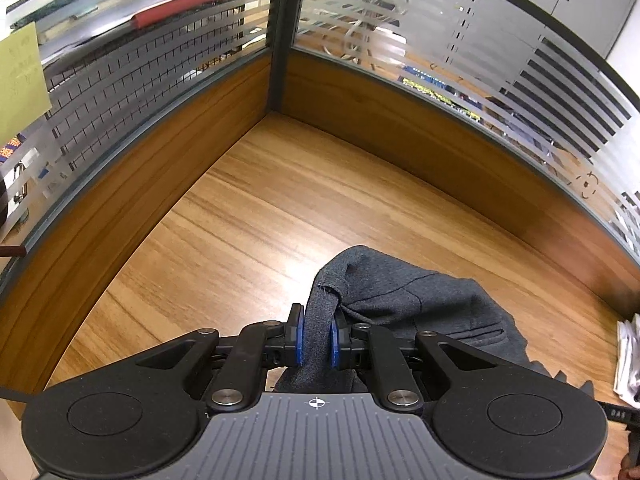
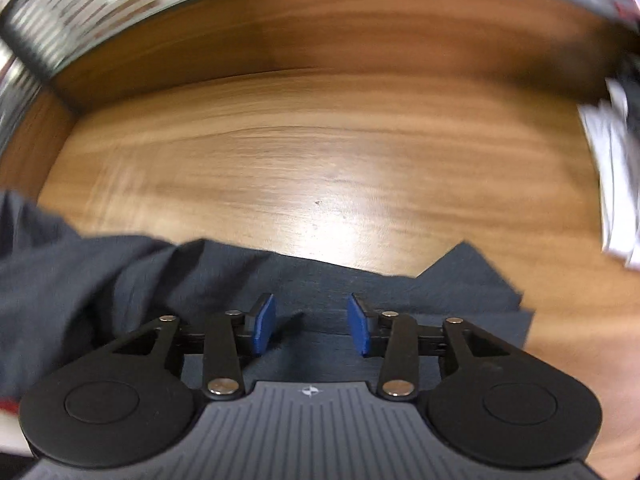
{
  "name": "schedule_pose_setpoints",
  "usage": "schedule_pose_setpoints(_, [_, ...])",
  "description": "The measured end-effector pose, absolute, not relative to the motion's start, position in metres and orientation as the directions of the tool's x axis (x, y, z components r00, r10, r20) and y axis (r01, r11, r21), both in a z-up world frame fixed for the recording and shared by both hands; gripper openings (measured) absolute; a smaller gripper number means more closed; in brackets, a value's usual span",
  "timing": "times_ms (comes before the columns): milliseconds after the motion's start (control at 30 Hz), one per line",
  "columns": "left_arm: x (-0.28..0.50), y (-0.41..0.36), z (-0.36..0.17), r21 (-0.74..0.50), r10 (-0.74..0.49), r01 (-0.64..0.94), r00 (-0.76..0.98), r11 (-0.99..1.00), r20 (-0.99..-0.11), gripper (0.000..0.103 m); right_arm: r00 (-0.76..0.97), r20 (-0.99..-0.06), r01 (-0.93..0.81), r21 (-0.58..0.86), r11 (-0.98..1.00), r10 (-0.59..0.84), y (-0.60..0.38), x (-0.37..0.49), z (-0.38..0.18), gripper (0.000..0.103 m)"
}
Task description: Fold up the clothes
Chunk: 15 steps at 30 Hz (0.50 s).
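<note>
Your left gripper (image 1: 317, 338) is clamped on a bunched fold of the dark grey garment (image 1: 420, 300), which trails off ahead and to its right across the wooden desk (image 1: 260, 208). Your right gripper (image 2: 312, 324) hangs with its blue pads (image 2: 264, 324) apart over a flatter stretch of the same cloth, nothing pinched between them. The right view is blurred, so I cannot tell whether those pads touch the fabric.

The risk, as I judge it: if you pull with the left while the right side is loose, the cloth will drag and rumple instead of folding clean. A thick bunch can also slip from a narrow pinch.

Further out, white papers (image 2: 612, 168) lie to the right; a sweeping sleeve could catch them. Beyond, the wooden partition (image 1: 400, 112) with frosted glass closes the corner, limiting forward room.
</note>
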State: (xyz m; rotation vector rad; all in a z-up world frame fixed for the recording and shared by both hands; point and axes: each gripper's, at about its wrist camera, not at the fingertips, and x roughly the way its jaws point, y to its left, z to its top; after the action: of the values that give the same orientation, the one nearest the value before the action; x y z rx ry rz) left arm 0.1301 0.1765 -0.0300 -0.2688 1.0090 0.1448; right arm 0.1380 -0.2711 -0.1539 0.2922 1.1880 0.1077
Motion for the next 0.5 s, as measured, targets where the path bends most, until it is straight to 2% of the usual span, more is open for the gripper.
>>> schedule_pose_setpoints(67, [0.134, 0.177, -0.033, -0.155, -0.007, -0.241, 0.519, 0.958, -0.855, 0.015, 0.355, -0.906, 0.147, 0.299, 0.943, 0.232, -0.27, 0.141, -0.158, 0.055])
schedule_pose_setpoints(133, [0.136, 0.177, -0.036, -0.157, -0.012, -0.24, 0.512, 0.958, -0.859, 0.015, 0.336, -0.915, 0.228, 0.307, 0.924, 0.222, -0.268, 0.142, -0.163, 0.066])
schedule_pose_setpoints(267, [0.14, 0.179, -0.043, -0.167, -0.031, -0.232, 0.497, 0.958, -0.867, 0.016, 0.302, -0.927, 0.328, 0.319, 0.889, 0.222, -0.263, 0.142, -0.174, 0.07])
schedule_pose_setpoints(300, [0.141, 0.18, -0.045, -0.169, -0.034, -0.23, 0.493, 0.958, -0.869, 0.016, 0.298, -0.93, 0.334, 0.315, 0.888, 0.217, -0.26, 0.142, -0.177, 0.066])
schedule_pose_setpoints(367, [0.143, 0.183, -0.048, -0.173, -0.042, -0.23, 0.485, 0.958, -0.874, 0.016, 0.292, -0.932, 0.336, 0.309, 0.89, 0.214, -0.255, 0.142, -0.184, 0.029])
schedule_pose_setpoints(400, [0.145, 0.184, -0.049, -0.177, -0.046, -0.232, 0.481, 0.957, -0.876, 0.016, 0.289, -0.93, 0.342, 0.324, 0.882, 0.229, -0.255, 0.143, -0.185, 0.002])
schedule_pose_setpoints(500, [0.152, 0.188, -0.045, -0.189, -0.051, -0.243, 0.482, 0.951, -0.874, 0.015, 0.352, -0.913, 0.328, 0.326, 0.886, 0.205, -0.255, 0.144, -0.171, 0.001])
